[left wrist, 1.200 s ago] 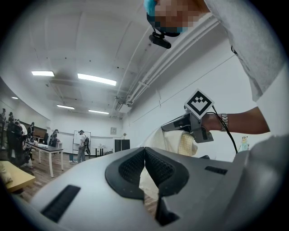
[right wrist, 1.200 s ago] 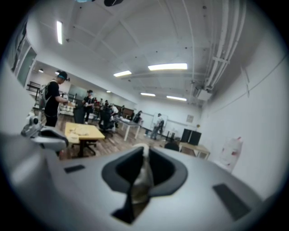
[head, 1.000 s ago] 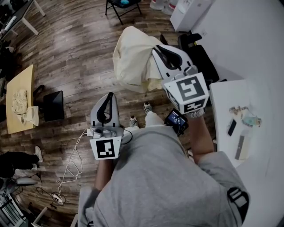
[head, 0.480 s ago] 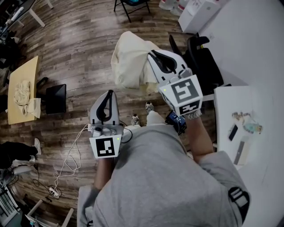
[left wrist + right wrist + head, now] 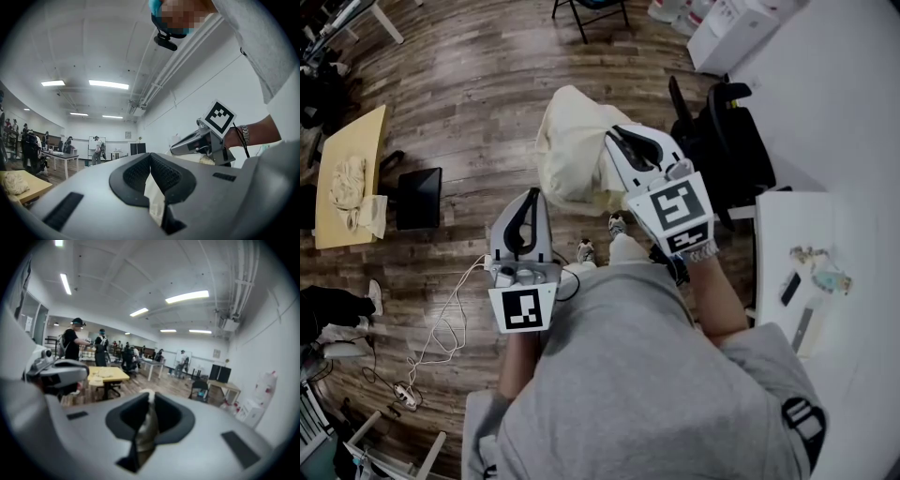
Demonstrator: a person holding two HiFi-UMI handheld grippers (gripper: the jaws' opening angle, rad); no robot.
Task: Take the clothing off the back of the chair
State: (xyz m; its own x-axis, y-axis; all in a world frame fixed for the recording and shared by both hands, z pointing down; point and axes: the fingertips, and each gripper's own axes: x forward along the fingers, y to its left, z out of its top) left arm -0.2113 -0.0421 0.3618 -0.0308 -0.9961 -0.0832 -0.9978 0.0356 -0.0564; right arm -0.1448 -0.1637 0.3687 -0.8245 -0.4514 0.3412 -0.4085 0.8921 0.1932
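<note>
A cream garment (image 5: 572, 141) hangs bunched from my right gripper (image 5: 617, 137), clear of the black office chair (image 5: 727, 141) to its right. In the right gripper view the jaws (image 5: 151, 399) are shut on a fold of that cloth (image 5: 146, 430). My left gripper (image 5: 531, 197) is lower and to the left, its tip close to the garment's lower edge. Seen from the left gripper view, its jaws (image 5: 150, 164) stand almost closed with a pale strip of cloth (image 5: 155, 199) pinched between them. I cannot tell whether that strip belongs to the garment. The right gripper (image 5: 187, 143) also shows there.
A white table (image 5: 825, 309) with small items is at the right. At the left are a yellow low table (image 5: 347, 159) with a crumpled cloth and a black box (image 5: 417, 197). Cables (image 5: 441, 347) trail over the wooden floor. Several people stand at distant desks.
My right gripper has come down and towards the person, bringing the cream garment with it. The left gripper has hardly shifted.
</note>
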